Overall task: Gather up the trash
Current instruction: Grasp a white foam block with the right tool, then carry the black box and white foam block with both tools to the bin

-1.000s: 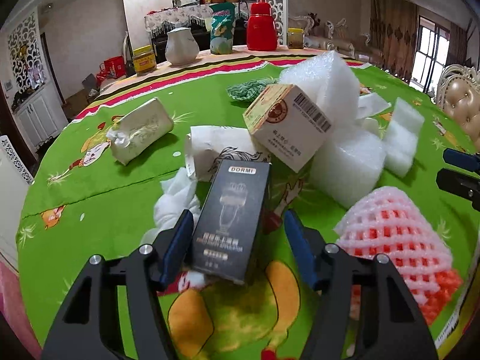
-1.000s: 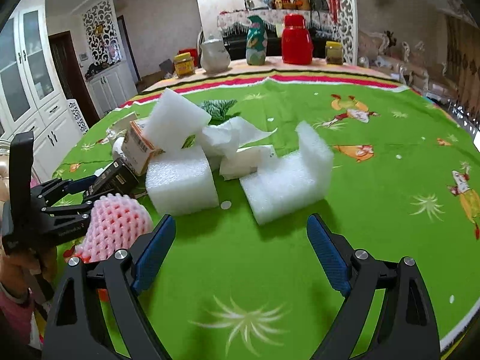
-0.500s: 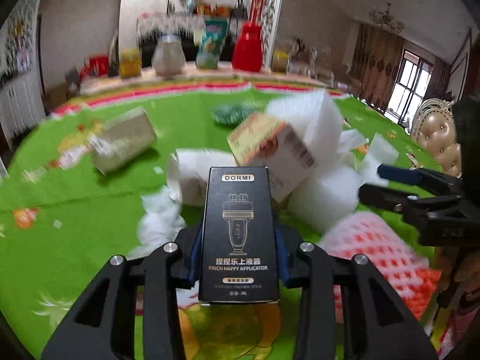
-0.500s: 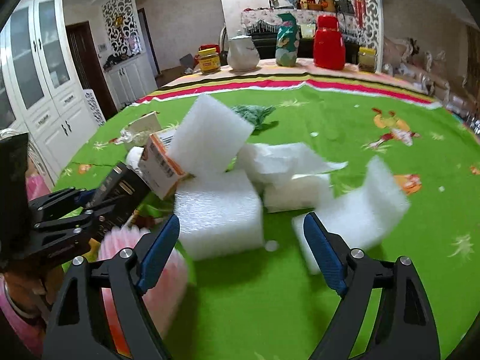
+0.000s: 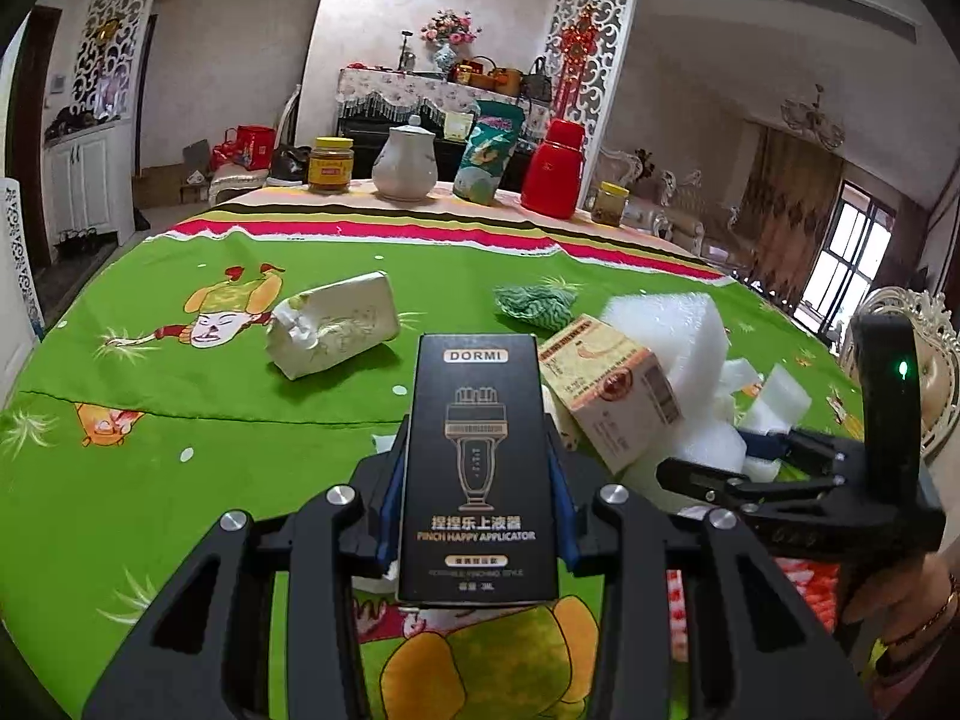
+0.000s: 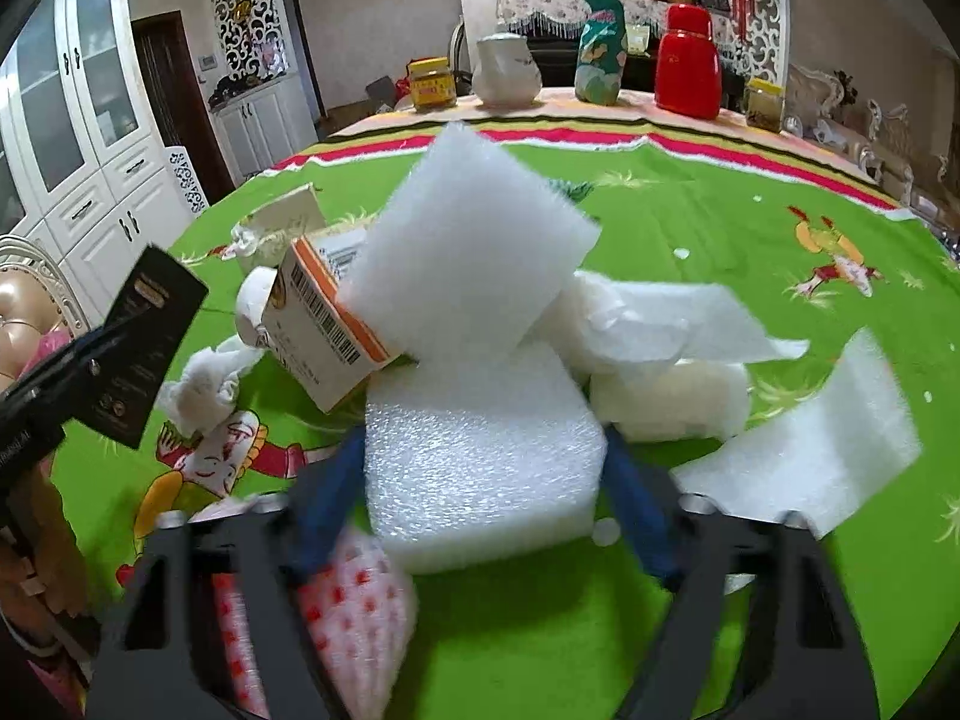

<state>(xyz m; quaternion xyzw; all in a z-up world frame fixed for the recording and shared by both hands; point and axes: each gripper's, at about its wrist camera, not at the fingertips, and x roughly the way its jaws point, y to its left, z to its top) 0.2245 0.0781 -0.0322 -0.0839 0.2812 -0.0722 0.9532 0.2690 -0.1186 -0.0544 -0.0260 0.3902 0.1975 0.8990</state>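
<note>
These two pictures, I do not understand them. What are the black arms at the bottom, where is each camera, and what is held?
No robot is here: a person holds a hand tool with two fingers in each hand, and a camera on each tool looks forward along them. The left gripper is shut on a black DORMI box, lifted off the green tablecloth. The right gripper is closing around a white foam block; whether its pads touch yet is unclear. On the table lie more foam pieces, an orange-edged carton, a crumpled white packet and a pink foam net.
</note>
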